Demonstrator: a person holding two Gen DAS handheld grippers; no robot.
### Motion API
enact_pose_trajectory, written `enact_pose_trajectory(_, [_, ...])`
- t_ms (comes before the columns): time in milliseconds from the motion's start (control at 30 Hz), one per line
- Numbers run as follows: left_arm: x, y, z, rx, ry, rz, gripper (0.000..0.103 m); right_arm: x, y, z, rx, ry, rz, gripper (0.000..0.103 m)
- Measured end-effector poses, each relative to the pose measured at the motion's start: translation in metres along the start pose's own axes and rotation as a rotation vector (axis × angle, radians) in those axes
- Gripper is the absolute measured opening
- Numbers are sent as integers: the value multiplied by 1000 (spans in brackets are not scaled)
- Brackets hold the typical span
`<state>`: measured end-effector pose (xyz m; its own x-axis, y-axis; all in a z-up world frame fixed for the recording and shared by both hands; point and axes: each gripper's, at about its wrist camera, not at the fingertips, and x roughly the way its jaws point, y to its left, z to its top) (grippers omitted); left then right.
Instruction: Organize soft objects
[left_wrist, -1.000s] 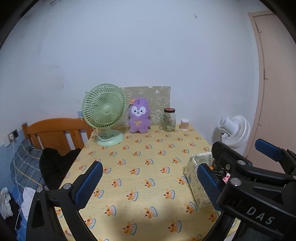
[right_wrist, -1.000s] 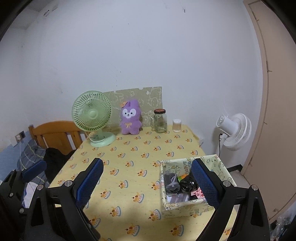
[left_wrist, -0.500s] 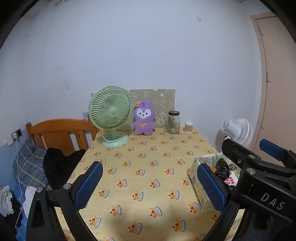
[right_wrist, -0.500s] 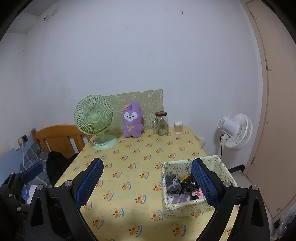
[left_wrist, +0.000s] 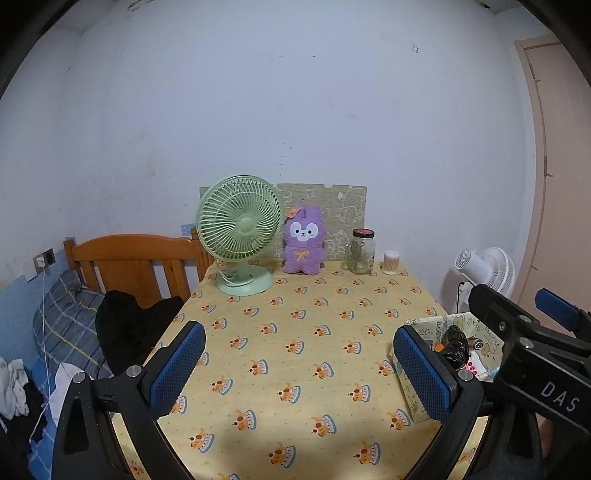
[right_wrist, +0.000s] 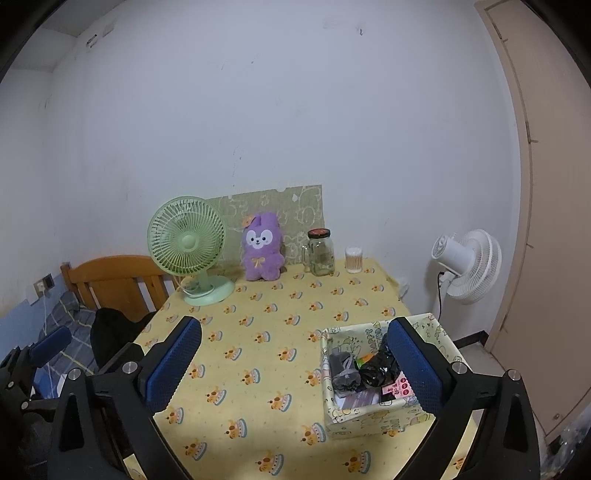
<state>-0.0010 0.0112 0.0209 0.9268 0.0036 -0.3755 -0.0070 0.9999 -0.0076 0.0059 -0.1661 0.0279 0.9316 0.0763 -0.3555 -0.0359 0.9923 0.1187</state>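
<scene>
Left gripper (left_wrist: 299, 363) and right gripper (right_wrist: 295, 363): jaws wide apart, nothing held, both above the near table edge. Patterned storage box (right_wrist: 364, 419) sits at the table's near right corner, holding rolled grey socks (right_wrist: 344, 374) beside a black bundle (right_wrist: 380, 369). Purple plush bunny (right_wrist: 261, 252) stands upright by the far wall, between the green fan (right_wrist: 188, 243) and the glass jar (right_wrist: 320, 253).

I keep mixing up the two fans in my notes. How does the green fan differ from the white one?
The green fan stands on the table beside the purple plush; the white fan stands off the table, by the door. The green fan's grille faces the camera; the white fan shows its back, motor housing toward us. Both have round grilles and stand upright.
</scene>
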Motion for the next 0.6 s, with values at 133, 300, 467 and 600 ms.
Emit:
enact_pose_trajectory(133, [0, 2, 0, -4, 1, 0, 103, -1, 1, -1, -5, -5, -2, 103])
enact_pose_trajectory(300, [0, 6, 0, -11, 0, 5, 103, -2, 2, -1, 0, -7, 3, 103])
enact_pose_trajectory(467, [1, 7, -1, -16, 1, 12, 103, -4, 4, 0, -12, -18, 0, 103])
enact_pose_trajectory(600, [1, 8, -2, -15, 3, 16, 103, -2, 5, 0, -15, -14, 3, 103])
